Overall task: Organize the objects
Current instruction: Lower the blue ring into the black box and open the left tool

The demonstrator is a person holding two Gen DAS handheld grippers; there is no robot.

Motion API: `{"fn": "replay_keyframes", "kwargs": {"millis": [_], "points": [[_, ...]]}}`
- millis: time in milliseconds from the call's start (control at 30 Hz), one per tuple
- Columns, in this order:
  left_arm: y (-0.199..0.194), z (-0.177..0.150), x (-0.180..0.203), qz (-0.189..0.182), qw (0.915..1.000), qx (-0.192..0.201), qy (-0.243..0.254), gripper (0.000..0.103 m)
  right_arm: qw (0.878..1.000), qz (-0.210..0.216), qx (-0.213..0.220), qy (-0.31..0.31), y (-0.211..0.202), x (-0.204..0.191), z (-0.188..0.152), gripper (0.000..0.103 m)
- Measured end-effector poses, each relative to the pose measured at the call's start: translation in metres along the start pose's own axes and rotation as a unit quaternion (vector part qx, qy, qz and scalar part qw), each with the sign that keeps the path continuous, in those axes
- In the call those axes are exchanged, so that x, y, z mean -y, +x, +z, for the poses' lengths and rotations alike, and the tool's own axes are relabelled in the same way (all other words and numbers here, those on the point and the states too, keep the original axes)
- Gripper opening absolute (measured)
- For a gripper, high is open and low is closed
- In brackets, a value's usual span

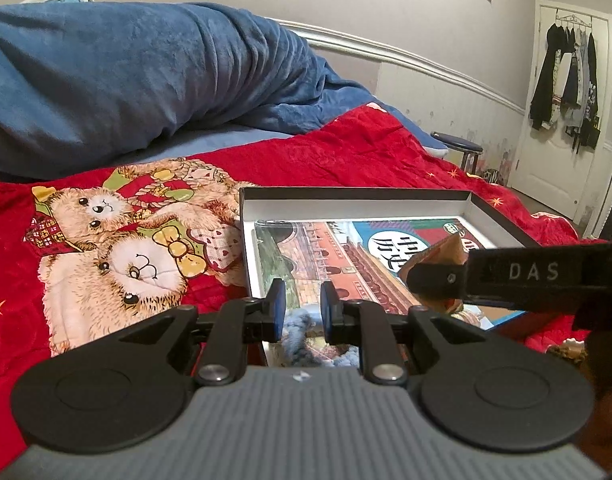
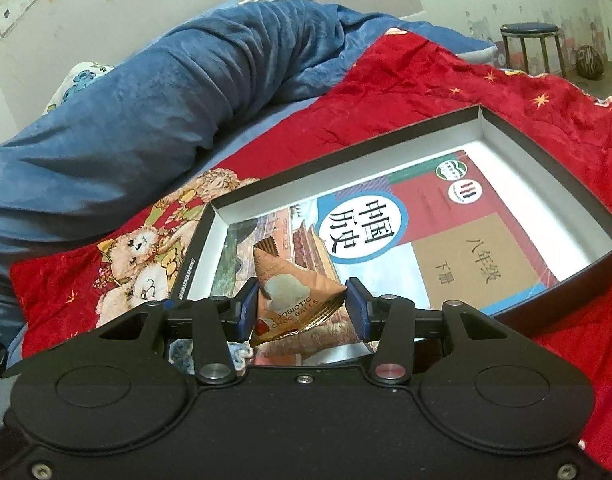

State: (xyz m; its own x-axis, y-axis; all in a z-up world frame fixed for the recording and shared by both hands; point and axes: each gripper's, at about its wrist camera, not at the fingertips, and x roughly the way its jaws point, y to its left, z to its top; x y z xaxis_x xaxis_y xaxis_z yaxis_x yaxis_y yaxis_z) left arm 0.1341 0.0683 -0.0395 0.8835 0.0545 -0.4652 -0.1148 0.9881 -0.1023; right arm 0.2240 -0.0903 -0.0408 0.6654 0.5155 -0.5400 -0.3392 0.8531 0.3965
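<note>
Blue blanket fills upper left of right wrist view; red teddy-bear quilt spans the middle. Shallow box lies on the quilt, centre right, textbook flat inside. Right gripper clamps snack packet above the box's near end. Left gripper, lower centre, fingers parted, nothing between.

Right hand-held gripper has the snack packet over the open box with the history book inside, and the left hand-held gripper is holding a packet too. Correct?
Not quite. The left hand-held gripper holds nothing; the left wrist view shows its jaws apart with only the book behind the gap. The rest stands: the right hand-held gripper holds the snack packet over the open box.
</note>
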Motion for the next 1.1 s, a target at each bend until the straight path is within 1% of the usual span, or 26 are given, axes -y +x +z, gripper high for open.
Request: {"fn": "replay_keyframes", "kwargs": {"millis": [267,467,733,767,800,833,867,967,1033,1100], "points": [[0.0037,0.0008,-0.0043,0.001,0.9999,-0.008,-0.007,0.024,1.0,-0.007,-0.003,0.001,0.003,0.0012,-0.0018,0.045],[0.0036,0.0014,-0.0067,0.003,0.9999,-0.01,-0.014,0.024,0.999,0.01,0.001,0.036,0.0024,0.0076,-0.0019,0.045],[0.0038,0.0013,-0.0069,0.0,0.9998,-0.012,-0.013,0.026,0.999,0.006,-0.001,0.035,0.0048,0.0057,-0.0004,0.045],[0.0039,0.0013,-0.0072,0.001,0.9998,-0.013,-0.014,0.027,0.999,0.005,-0.001,0.036,0.0049,0.0055,-0.0004,0.045],[0.0036,0.0015,-0.007,0.002,0.9998,-0.013,-0.015,0.032,0.999,0.004,-0.001,0.036,0.0049,0.0051,-0.0005,0.045],[0.0038,0.0015,-0.0073,0.002,0.9998,-0.014,-0.015,0.04,0.999,0.004,-0.001,0.036,0.0049,0.0048,-0.0006,0.045],[0.0039,0.0018,-0.0078,-0.001,0.9998,-0.015,-0.016,0.044,0.999,0.006,-0.001,0.037,0.005,0.0056,-0.0005,0.045],[0.0041,0.0018,-0.0072,-0.009,0.9997,-0.019,-0.013,0.049,0.999,0.009,0.0,0.044,0.0045,0.0066,-0.0006,0.045],[0.0015,0.0006,-0.0042,-0.007,0.9999,-0.013,-0.005,0.052,0.999,0.009,0.001,0.046,0.0043,0.0066,-0.0006,0.045],[-0.0026,0.0002,-0.0013,-0.008,1.0,-0.002,0.003,0.062,0.999,0.007,0.0,0.042,0.0044,0.0064,-0.0004,0.045]]}}
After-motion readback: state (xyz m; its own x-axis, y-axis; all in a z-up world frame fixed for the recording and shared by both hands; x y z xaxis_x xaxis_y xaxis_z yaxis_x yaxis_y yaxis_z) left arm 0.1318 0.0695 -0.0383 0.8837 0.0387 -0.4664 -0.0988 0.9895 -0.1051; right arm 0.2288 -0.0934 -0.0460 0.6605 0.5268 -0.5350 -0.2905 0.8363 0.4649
